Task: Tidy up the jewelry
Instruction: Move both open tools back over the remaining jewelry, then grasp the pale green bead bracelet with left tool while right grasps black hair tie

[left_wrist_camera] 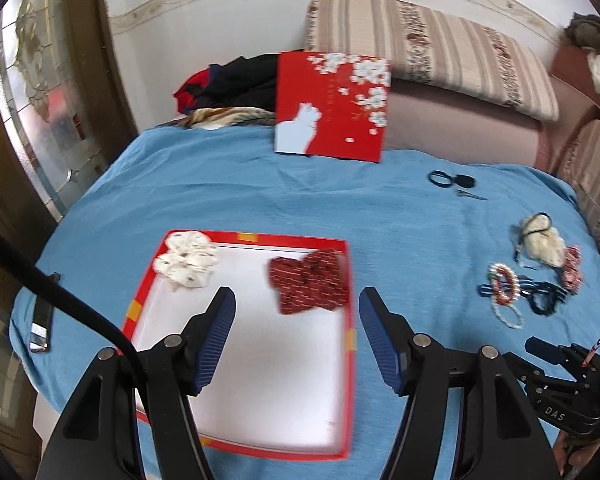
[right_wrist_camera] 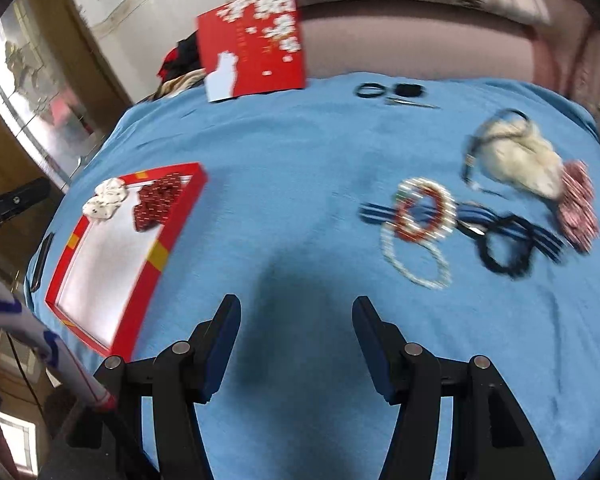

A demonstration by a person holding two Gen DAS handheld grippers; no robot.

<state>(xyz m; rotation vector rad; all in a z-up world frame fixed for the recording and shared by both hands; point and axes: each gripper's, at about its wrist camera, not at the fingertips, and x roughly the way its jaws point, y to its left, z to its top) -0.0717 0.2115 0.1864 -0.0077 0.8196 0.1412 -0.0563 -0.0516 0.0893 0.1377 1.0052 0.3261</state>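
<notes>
A red-rimmed box (left_wrist_camera: pixel 350 288) with a white floor lies on the blue cloth; it also shows in the right wrist view (right_wrist_camera: pixel 180 216). Inside lie a cream scrunchie (left_wrist_camera: pixel 186 262) and a dark red scrunchie (left_wrist_camera: pixel 310 282). My left gripper (left_wrist_camera: pixel 296 312) is open and empty above the box. My right gripper (right_wrist_camera: pixel 296 320) is open and empty over bare cloth. To its right lie a red bead bracelet (right_wrist_camera: pixel 426 212), a white pearl bracelet (right_wrist_camera: pixel 414 262), a black hair tie (right_wrist_camera: pixel 504 248), a cream scrunchie (right_wrist_camera: pixel 520 160) and a pink scrunchie (right_wrist_camera: pixel 578 204).
The red box lid (left_wrist_camera: pixel 332 104) with white flowers leans at the back beside folded clothes (left_wrist_camera: pixel 236 84). Black hair ties (left_wrist_camera: pixel 440 179) and a metal clip (left_wrist_camera: pixel 471 194) lie far right. A phone (left_wrist_camera: pixel 42 320) lies at the left cloth edge. A striped sofa cushion (left_wrist_camera: pixel 440 44) is behind.
</notes>
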